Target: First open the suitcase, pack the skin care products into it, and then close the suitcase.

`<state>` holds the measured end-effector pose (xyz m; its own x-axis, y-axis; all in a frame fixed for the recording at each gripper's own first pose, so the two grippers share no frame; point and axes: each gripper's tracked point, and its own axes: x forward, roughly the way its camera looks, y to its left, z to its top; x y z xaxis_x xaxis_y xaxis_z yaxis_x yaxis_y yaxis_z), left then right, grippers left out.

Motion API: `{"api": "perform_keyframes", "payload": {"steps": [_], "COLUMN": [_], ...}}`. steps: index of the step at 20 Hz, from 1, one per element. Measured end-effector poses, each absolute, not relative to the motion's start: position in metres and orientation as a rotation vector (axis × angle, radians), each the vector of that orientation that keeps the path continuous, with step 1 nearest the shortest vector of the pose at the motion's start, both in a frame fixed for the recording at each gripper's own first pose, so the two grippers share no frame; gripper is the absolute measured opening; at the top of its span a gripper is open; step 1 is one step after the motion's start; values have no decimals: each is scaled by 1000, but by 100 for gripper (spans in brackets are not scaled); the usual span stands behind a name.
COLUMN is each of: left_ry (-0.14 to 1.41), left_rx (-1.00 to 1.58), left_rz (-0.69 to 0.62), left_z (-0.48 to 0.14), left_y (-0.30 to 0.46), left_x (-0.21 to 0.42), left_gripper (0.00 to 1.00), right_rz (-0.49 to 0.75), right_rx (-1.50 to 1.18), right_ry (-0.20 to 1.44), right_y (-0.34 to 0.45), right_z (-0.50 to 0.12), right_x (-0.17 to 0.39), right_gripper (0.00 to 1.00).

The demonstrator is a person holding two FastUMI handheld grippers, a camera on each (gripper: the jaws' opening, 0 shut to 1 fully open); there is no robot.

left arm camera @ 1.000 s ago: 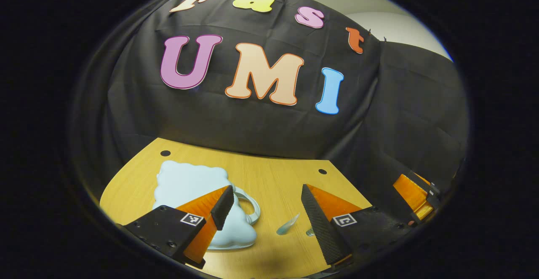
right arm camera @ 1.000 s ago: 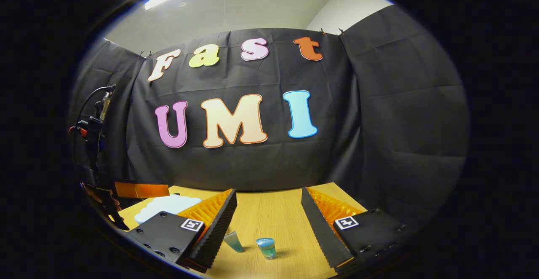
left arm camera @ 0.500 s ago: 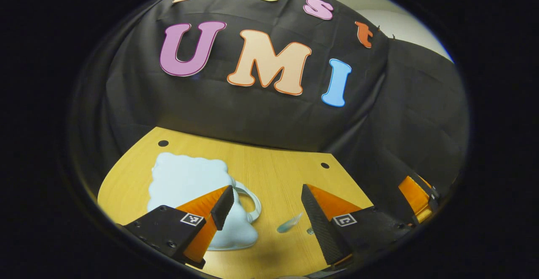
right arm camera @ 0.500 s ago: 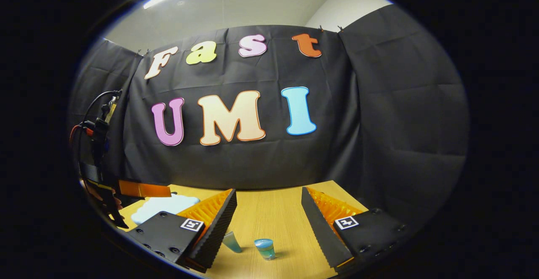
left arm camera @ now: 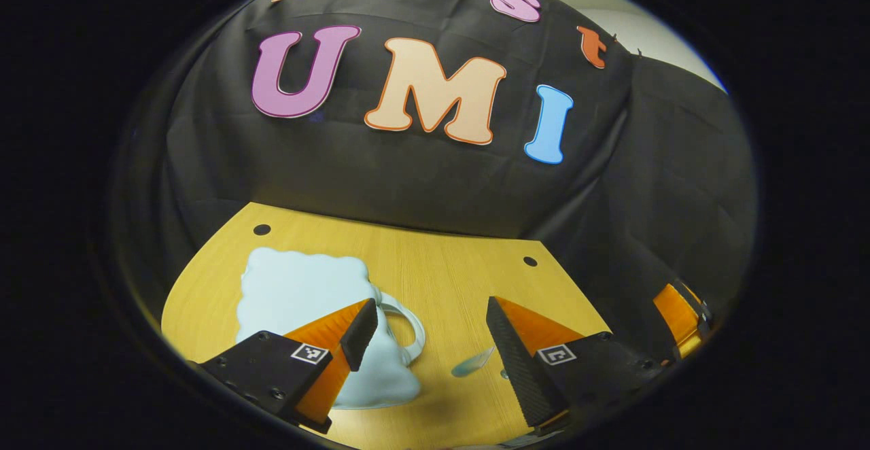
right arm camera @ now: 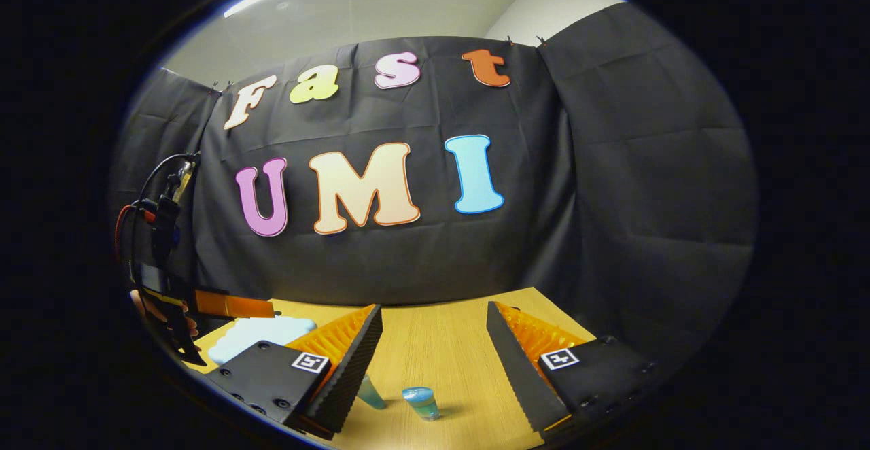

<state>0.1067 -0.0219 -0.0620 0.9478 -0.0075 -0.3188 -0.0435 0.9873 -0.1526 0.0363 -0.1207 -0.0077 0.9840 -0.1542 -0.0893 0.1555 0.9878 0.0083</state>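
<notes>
The pale blue, cloud-shaped suitcase lies flat and closed on the left of the wooden table, its handle pointing right. Right of it lie a tube, lengthwise toward the far right, and a small jar. The left gripper and right gripper hover wide apart, holding nothing.
</notes>
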Motion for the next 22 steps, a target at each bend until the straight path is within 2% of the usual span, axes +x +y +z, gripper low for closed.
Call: {"api": "perform_keyframes", "payload": {"steps": [5, 8, 22], "left_ry": [341, 348, 381], "left_rx": [-170, -174, -176], "left_rz": [34, 45, 71], "left_z": [-68, -68, -76], "left_y": [-19, -16, -9], "left_x": [108, 110, 102], "left_gripper": [93, 95, 95], "right_rz": [-155, -157, -160], "right_rx": [14, 17, 23], "right_ry": [95, 101, 117], "right_y": [-123, -124, -124], "right_z": [-10, -13, -18], "right_x": [41, 42, 41], "right_gripper": [98, 98, 98]}}
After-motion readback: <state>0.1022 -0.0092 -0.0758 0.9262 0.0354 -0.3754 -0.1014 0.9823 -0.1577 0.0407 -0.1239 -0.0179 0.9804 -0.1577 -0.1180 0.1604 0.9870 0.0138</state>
